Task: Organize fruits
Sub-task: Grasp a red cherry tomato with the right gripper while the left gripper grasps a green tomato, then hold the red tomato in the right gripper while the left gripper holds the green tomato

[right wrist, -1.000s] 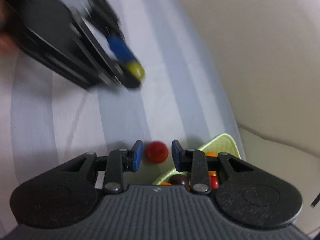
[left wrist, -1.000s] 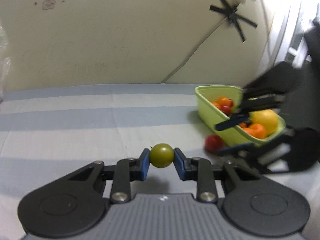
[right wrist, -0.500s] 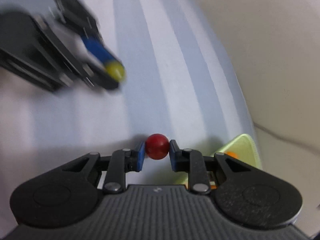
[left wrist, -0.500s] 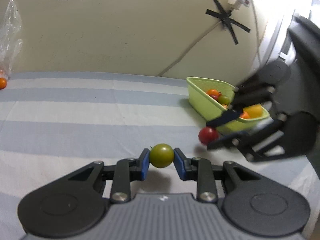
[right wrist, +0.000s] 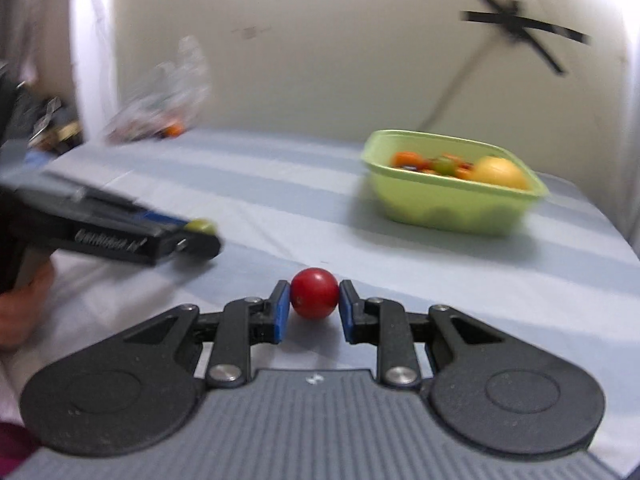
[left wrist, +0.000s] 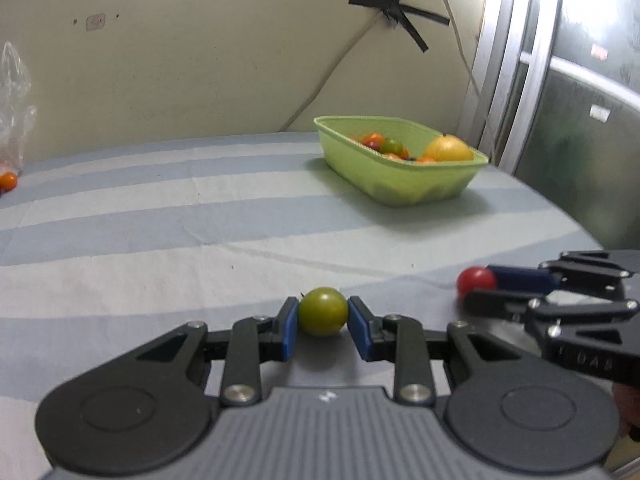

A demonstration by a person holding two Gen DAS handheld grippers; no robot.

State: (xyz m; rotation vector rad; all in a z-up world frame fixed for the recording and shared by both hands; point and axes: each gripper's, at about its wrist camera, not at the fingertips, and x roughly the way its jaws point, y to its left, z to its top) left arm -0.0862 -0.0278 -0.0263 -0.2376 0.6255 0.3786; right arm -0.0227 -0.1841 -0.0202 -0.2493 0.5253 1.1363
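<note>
My left gripper (left wrist: pixel 323 316) is shut on a green tomato (left wrist: pixel 323 311) above the striped cloth. My right gripper (right wrist: pixel 314 300) is shut on a red tomato (right wrist: pixel 314 293); it shows at the right of the left wrist view (left wrist: pixel 478 289), holding the red tomato (left wrist: pixel 476 281). A lime green basket (left wrist: pixel 400 184) with small tomatoes and a yellow fruit (left wrist: pixel 447 149) stands at the far right by the wall. It also shows in the right wrist view (right wrist: pixel 448 200). The left gripper with the green tomato (right wrist: pixel 200 225) is at the left there.
A clear plastic bag (left wrist: pixel 14 92) and a small orange fruit (left wrist: pixel 8 180) lie at the far left by the wall. The bag (right wrist: pixel 160 96) is blurred in the right wrist view. A cable and black tape cross (left wrist: pixel 394 12) hang on the wall. A window frame stands at the right.
My right gripper closed on the red tomato beside the basket, lifted it and drew back toward the near side. The left gripper pulled back from the basket with the green tomato still held.
</note>
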